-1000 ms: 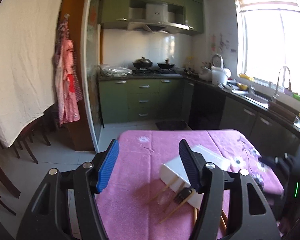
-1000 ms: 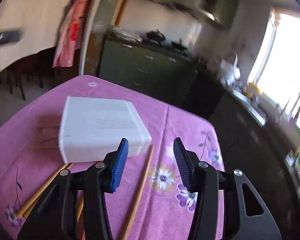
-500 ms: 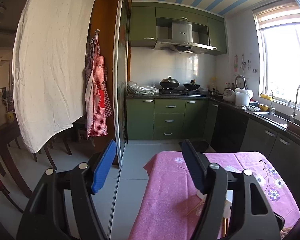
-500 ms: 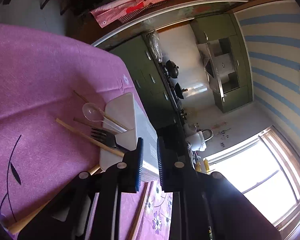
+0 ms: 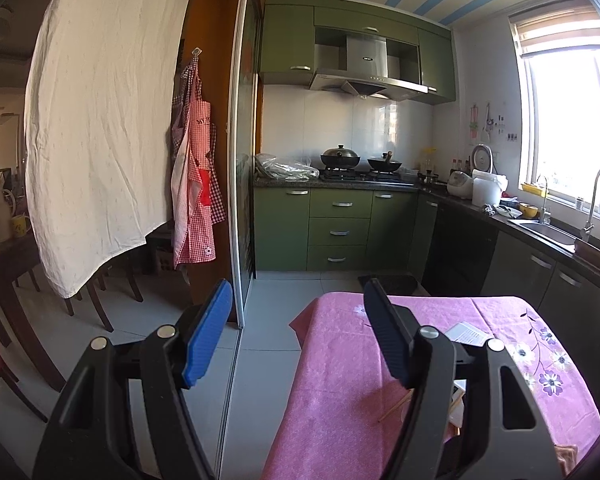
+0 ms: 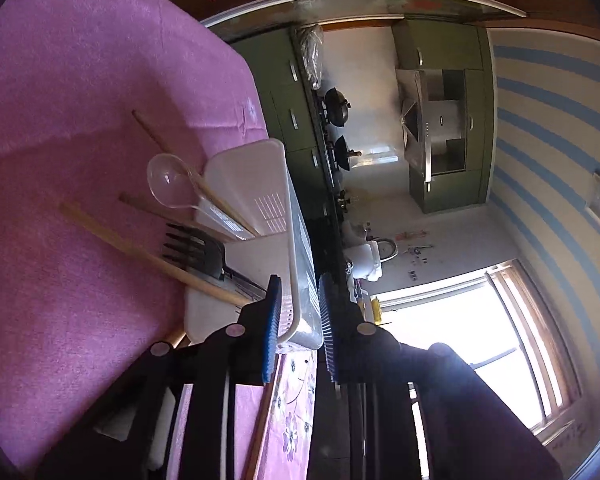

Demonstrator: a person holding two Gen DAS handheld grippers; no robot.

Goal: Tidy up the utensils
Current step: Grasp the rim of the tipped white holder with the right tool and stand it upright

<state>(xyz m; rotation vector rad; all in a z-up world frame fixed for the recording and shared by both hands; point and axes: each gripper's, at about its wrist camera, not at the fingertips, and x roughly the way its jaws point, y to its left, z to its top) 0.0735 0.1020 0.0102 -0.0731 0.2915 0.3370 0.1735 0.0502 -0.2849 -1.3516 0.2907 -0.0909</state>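
Observation:
In the right wrist view, my right gripper (image 6: 298,312) is shut on the rim of a white plastic utensil holder (image 6: 260,184) lying on its side on the pink tablecloth (image 6: 60,120). A clear spoon (image 6: 168,182), a black fork (image 6: 194,246) and several wooden chopsticks (image 6: 148,258) stick out of its mouth onto the cloth. My left gripper (image 5: 296,336) is open and empty, held above the floor left of the table; the holder (image 5: 466,332) and a chopstick tip (image 5: 394,406) show behind its right finger.
The pink table (image 5: 340,380) stands in a green kitchen. A sliding glass door frame (image 5: 236,200) and a hanging white cloth (image 5: 100,120) are to the left. Counters with a sink (image 5: 540,232) run along the right. Another chopstick (image 6: 260,420) lies under the right gripper.
My right gripper has rolled sideways and closed on the holder's rim. My left gripper has pulled back and left, away from the table, staying open.

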